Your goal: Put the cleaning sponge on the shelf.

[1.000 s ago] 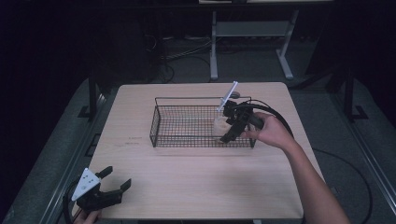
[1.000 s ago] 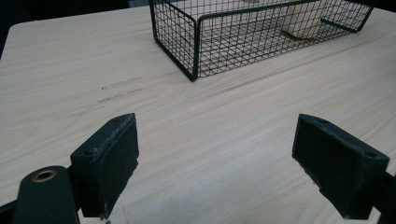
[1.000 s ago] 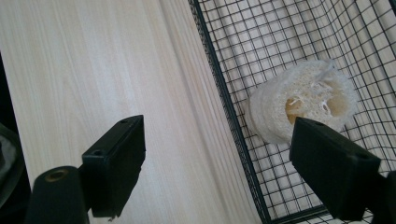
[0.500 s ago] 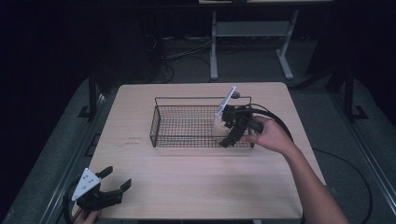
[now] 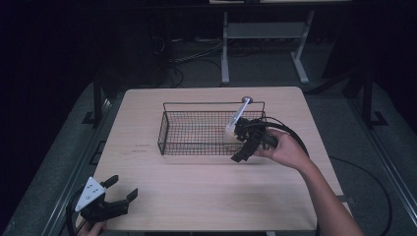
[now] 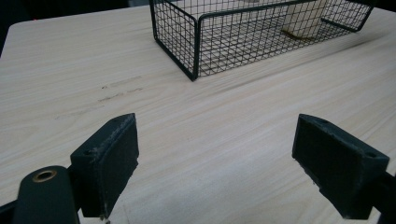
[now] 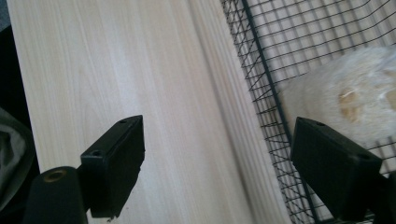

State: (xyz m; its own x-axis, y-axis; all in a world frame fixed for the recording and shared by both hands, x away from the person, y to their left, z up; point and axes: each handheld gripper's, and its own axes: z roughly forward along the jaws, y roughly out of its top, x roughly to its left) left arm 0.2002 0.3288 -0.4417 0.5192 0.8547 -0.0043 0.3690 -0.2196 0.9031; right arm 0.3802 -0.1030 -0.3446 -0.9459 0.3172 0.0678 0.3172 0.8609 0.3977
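Brush [image 5: 237, 119] lies inside wire basket [image 5: 169, 132], fluffy head down, handle propped on its far rim: placement looks done. Right gripper [image 5: 244, 142] beside basket, jaws apart, empty. Left gripper [image 5: 114, 195] wide open, idle.

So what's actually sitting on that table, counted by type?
Wire baskets: 1
Fluffy cream brushes with a pale handle, inside the basket: 1
Hand-held grippers, left and right: 2
Total: 4

No text, label, brand, number or sign can be read anywhere
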